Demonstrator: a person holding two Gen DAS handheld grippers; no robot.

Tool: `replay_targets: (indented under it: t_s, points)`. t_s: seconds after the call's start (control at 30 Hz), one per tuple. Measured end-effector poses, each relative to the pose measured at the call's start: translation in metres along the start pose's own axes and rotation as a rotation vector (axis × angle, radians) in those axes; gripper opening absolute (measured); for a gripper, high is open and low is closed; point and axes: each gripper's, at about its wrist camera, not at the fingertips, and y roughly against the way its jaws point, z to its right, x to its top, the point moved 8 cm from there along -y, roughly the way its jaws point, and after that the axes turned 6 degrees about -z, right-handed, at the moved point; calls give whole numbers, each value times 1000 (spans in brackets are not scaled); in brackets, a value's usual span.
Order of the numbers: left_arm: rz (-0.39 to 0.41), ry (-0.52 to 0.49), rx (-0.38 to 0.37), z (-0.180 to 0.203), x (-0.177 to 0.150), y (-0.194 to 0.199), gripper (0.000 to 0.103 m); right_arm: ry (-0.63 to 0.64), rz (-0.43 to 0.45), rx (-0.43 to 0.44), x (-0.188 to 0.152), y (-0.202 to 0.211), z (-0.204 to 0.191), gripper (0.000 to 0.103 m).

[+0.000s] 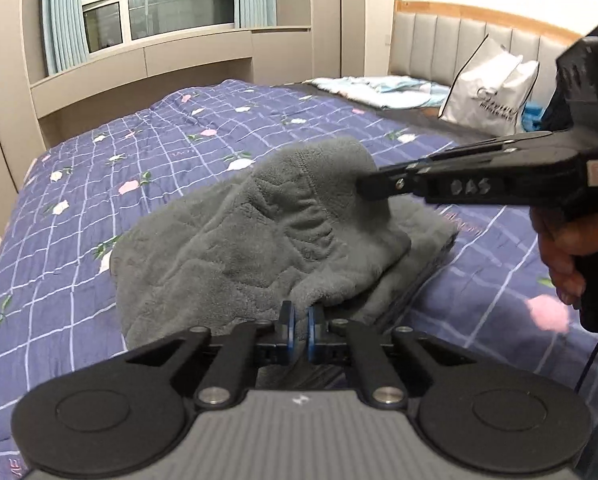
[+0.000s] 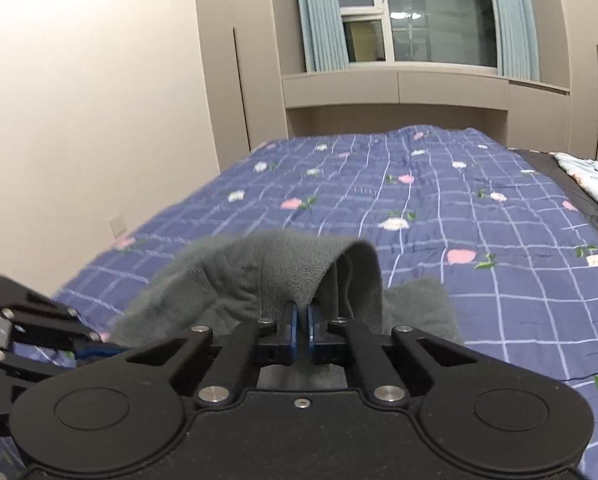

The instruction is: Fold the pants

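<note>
The grey pants (image 1: pixel 259 232) are heaped on the quilt (image 1: pixel 79 184). The left gripper (image 1: pixel 300 330) is clamped on their near edge, the right gripper (image 2: pixel 302 328) on a raised fold. The pinched cloth is hidden behind the pads.

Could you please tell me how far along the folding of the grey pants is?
Partly done: the pants already lie bunched in layers on the bed. In hand: the left gripper and right gripper are each shut on an edge, the right one raised. Left: laying that fold over and flattening it.
</note>
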Motion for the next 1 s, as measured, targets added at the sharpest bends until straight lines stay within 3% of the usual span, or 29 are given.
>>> replay_targets:
  t_s: [0.17, 0.43, 0.47, 0.53, 0.6, 0.7, 0.77, 0.9, 0.97, 1.0]
  points:
    - [-2, 5, -31, 1, -2, 3, 5, -33, -6, -14, 7, 23, 6, 1]
    - [-46, -18, -48, 2, -16, -17, 5, -77, -141, -74, -33, 0, 17, 0]
    - [-39, -19, -49, 2, -17, -16, 6, -84, -137, -72, -35, -1, 17, 5]
    - [-28, -6, -49, 0, -17, -14, 8, -101, -111, -64, -35, 2, 16, 25]
    - [-25, 25, -59, -3, -16, -11, 11, -126, -86, -51, -34, 7, 18, 57]
    - [-10, 98, -78, -12, -13, -4, 27, -173, -59, -14, -31, 14, 25, 76]
    - [3, 142, -81, -18, -12, 2, 63, -193, -57, 8, -29, 15, 28, 83]
    - [58, 188, -34, -36, -9, 17, 80, -205, -94, 43, -36, 10, 25, 86]
    - [82, 217, 11, -49, -9, 22, 97, -221, -112, 59, -42, 6, 22, 87]
    - [93, 236, 43, -57, -9, 24, 99, -236, -121, 68, -46, 4, 21, 88]
